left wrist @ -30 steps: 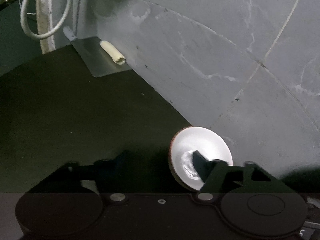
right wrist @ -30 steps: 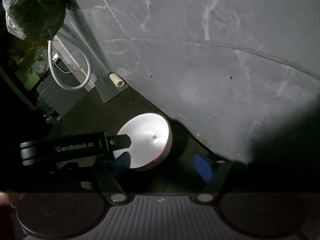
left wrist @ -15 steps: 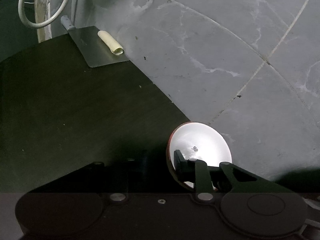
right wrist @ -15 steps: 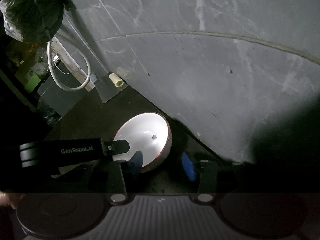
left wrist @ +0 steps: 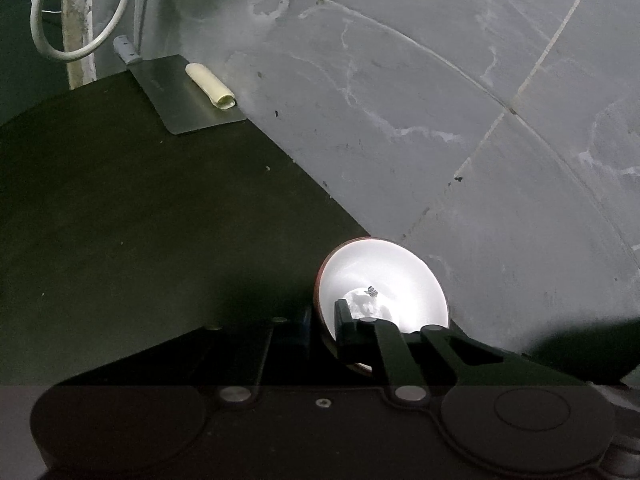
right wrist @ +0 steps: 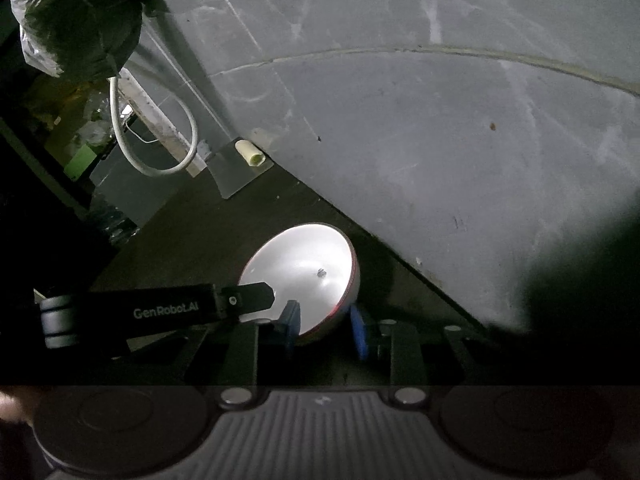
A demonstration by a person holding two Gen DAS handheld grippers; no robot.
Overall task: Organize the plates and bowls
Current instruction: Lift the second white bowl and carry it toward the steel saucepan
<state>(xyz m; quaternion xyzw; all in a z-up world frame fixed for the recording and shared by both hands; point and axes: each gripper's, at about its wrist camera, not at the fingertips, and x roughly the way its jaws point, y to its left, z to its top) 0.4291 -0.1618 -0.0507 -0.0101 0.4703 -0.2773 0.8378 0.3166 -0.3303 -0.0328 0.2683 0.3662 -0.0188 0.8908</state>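
White inside and red on its outer skin, a bowl (left wrist: 384,280) is seen tilted on the dark table (left wrist: 120,220), close against the grey marbled wall (left wrist: 400,120). In the left wrist view the left gripper (left wrist: 324,320) is clenched on the bowl's near rim: one black finger (left wrist: 344,316) lies inside the white hollow, the other is pressed against the red outside, with the rim pinched between them. In the right wrist view the right gripper (right wrist: 326,328) is found at another part of the same rim, and its jaws are closing; one blue-padded finger (right wrist: 291,322) is set inside the bowl and the other outside it, the rim standing between them. Whether both pads are already pressed on the rim cannot be told with certainty. The left gripper's black body, lettered in white, is seen reaching in from the left of the right fingers. Far beyond the fingers, by the wall, a thin metal sheet (left wrist: 192,96) is laid on the table with a small cream roll (left wrist: 210,86) on it. Beyond that a white cable (left wrist: 80,12) is looped.
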